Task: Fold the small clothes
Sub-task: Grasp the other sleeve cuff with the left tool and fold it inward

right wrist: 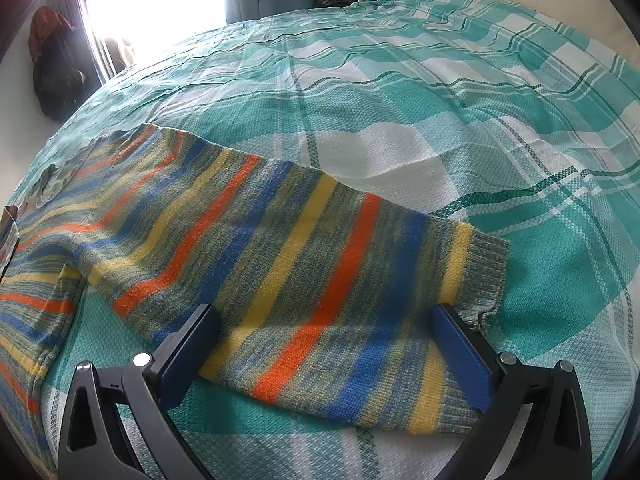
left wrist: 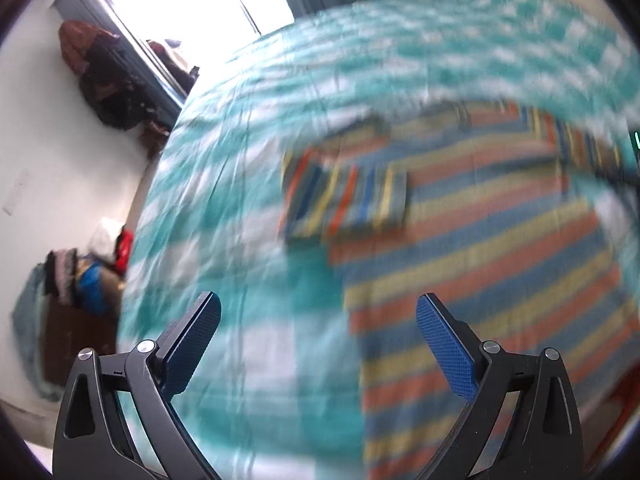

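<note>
Striped sweater (right wrist: 280, 248) flat on bed (right wrist: 440, 92), centre frame. One sleeve (left wrist: 344, 196) looks folded in; other sleeve (right wrist: 340, 280) outstretched, unfolded. Right gripper (right wrist: 326, 340) spread, straddling it. Left gripper (left wrist: 318, 340) spread, empty.

The sweater (left wrist: 472, 248) lies flat on the bed cover (left wrist: 248, 128), toward the right side in the left wrist view, with one sleeve (left wrist: 344, 196) folded across onto its upper left part. The left gripper (left wrist: 318, 344) hangs over the cover just left of the sweater's edge, its right finger over the knit. Off the bed's left side there's a pile of stuff on the floor (left wrist: 84, 276), and clothes hanging on the wall (left wrist: 104, 80) beside the window (left wrist: 192, 0) behind.

In the right wrist view, the other sleeve (right wrist: 304, 264) stretches out to the right across the cover (right wrist: 460, 92), cuff (right wrist: 486, 272) at its far right end. The right gripper (right wrist: 326, 356) straddles that sleeve near the cuff, one finger on each side.
</note>
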`<state>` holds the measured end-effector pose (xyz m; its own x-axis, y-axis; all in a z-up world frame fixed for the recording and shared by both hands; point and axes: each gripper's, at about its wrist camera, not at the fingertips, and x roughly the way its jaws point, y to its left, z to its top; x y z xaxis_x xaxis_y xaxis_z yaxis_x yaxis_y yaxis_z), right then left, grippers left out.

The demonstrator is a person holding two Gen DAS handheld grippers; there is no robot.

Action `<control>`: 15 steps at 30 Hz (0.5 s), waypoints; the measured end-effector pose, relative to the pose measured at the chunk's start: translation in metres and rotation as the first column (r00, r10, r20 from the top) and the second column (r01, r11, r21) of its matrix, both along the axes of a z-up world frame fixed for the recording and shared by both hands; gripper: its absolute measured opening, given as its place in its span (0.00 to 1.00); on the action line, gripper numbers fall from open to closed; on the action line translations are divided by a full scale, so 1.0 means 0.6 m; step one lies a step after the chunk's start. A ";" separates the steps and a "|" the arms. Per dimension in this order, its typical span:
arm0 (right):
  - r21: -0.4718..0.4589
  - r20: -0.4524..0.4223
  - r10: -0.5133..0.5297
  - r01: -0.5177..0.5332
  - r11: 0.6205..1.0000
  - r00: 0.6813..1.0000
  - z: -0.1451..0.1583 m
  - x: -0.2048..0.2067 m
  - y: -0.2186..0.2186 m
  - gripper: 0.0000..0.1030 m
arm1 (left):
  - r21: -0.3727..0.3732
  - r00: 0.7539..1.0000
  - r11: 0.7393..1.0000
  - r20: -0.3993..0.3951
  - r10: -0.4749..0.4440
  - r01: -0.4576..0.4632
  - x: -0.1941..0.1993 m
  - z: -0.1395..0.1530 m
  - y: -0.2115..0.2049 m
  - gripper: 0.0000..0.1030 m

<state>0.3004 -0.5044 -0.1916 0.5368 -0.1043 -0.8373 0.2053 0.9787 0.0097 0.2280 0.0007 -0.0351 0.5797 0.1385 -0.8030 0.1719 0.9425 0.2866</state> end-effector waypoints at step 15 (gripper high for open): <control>0.000 0.001 0.000 0.000 1.000 1.000 0.000 0.000 0.000 1.00 | -0.034 1.000 0.999 0.000 -0.026 0.026 0.193 -0.177 -0.003 0.05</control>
<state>0.3002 -0.5046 -0.1916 0.5372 -0.1043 -0.8370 0.2056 0.9786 0.0099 0.3437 -0.0012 -0.1415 0.5827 0.0960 -0.8070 0.1968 0.9468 0.2548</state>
